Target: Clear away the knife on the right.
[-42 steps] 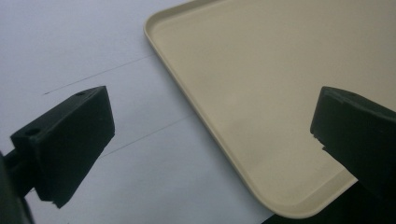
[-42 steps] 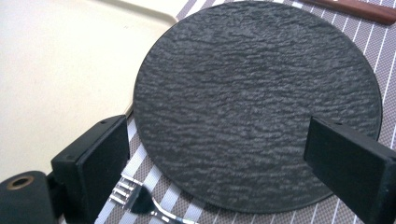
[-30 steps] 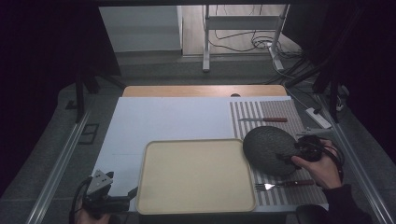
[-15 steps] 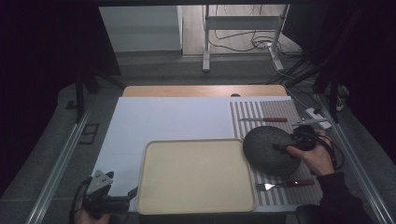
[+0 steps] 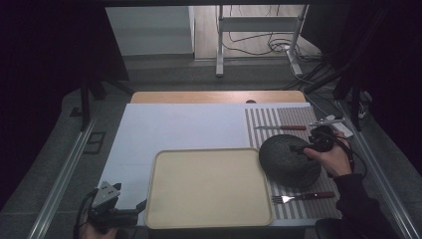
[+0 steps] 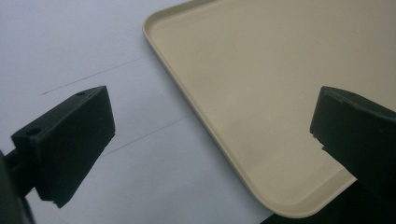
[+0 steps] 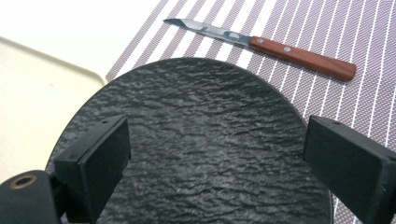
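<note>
A dark textured round plate (image 5: pixel 287 162) lies on a striped placemat (image 5: pixel 278 117), just right of a beige tray (image 5: pixel 209 189). My right gripper (image 5: pixel 300 148) hovers over the plate's right rim, held by a hand. In the right gripper view its jaws stand wide open over the plate (image 7: pixel 205 140), my right gripper (image 7: pixel 215 149) holding nothing. At the table's near left corner, my left gripper (image 5: pixel 133 209) points at the tray. Its jaws are open astride the tray's corner (image 6: pixel 261 93), my left gripper (image 6: pixel 215 126) empty.
A wooden-handled knife (image 5: pixel 281 128) lies on the mat beyond the plate, also seen as the knife (image 7: pixel 271 44). A fork (image 5: pixel 302 196) lies near the mat's front edge. White tabletop (image 5: pixel 184 124) stretches behind the tray. Cables and a stand sit past the table.
My right gripper and hand have moved away from me along the plate's right side, toward the knife. The left gripper, plate and tray have stayed put.
</note>
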Action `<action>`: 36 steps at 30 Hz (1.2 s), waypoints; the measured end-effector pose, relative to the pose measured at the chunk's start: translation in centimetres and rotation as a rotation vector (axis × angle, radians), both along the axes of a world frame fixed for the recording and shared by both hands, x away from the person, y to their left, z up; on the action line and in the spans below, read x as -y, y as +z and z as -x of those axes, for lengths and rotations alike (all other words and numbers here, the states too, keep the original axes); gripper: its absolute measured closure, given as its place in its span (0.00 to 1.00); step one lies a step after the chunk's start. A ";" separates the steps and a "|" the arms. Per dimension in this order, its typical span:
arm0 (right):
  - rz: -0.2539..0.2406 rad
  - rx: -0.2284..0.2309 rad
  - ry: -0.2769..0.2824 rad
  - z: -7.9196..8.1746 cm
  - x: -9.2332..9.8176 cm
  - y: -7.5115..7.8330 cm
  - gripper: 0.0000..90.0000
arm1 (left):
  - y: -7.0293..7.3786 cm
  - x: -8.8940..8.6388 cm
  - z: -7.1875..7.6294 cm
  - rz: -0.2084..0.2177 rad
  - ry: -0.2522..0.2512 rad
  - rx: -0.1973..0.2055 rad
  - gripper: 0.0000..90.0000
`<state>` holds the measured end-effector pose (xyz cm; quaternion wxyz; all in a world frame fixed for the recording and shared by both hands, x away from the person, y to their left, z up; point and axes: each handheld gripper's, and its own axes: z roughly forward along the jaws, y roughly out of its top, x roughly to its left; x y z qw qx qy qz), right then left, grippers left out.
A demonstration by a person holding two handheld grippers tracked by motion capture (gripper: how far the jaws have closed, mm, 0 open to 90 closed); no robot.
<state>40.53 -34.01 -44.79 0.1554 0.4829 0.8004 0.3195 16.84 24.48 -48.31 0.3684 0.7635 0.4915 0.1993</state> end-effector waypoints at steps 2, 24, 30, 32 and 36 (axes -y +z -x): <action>0.000 0.000 -0.007 -0.4 0.1 -0.1 0.09 | 0.0 0.0 0.0 0.000 -0.002 -0.001 0.00; 0.020 -0.020 -0.031 -4.3 -0.3 -0.5 0.08 | 0.0 0.0 0.0 0.003 -0.006 -0.003 0.00; 0.022 -0.024 -0.037 -5.5 -0.6 -0.7 0.09 | 0.0 0.0 0.0 0.003 -0.007 -0.002 0.00; 0.022 -0.026 -0.039 -6.0 -0.7 -0.8 0.09 | 0.0 0.0 0.0 0.004 -0.007 -0.002 0.00; 0.029 -0.033 -0.043 -6.8 -1.0 -1.1 0.09 | 0.0 -0.1 0.0 0.005 -0.011 -0.001 0.00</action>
